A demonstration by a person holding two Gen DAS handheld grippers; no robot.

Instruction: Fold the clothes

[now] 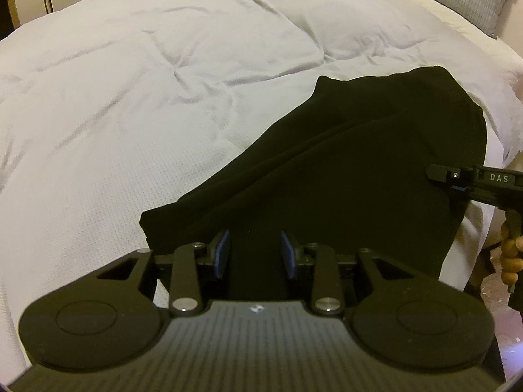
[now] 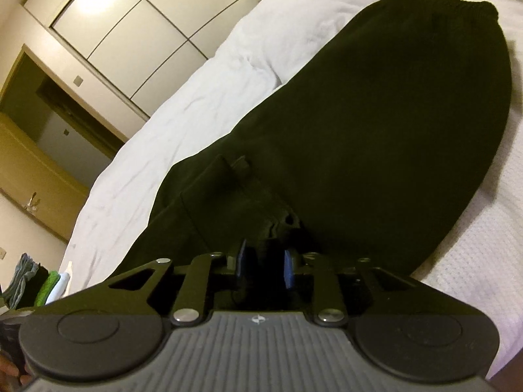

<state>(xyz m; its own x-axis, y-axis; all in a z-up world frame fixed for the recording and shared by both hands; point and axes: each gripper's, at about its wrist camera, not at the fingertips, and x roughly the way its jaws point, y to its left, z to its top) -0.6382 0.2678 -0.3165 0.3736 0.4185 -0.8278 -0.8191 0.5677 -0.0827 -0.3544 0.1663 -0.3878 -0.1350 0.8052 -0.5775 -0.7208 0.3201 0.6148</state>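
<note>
White bed (image 1: 130, 104), wide and soft. Black trousers (image 1: 343, 163) lying flat near right edge: limp, light, likely sagging when lifted; best pinched at hem corners. Left gripper (image 1: 255, 254) jaws wide over cloth; right gripper (image 2: 264, 266) narrower, grip on cloth unclear.

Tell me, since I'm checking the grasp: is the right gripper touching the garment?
Touching. The right wrist view shows a bunched fold of the garment pinched in the right gripper, between its blue pads.
</note>
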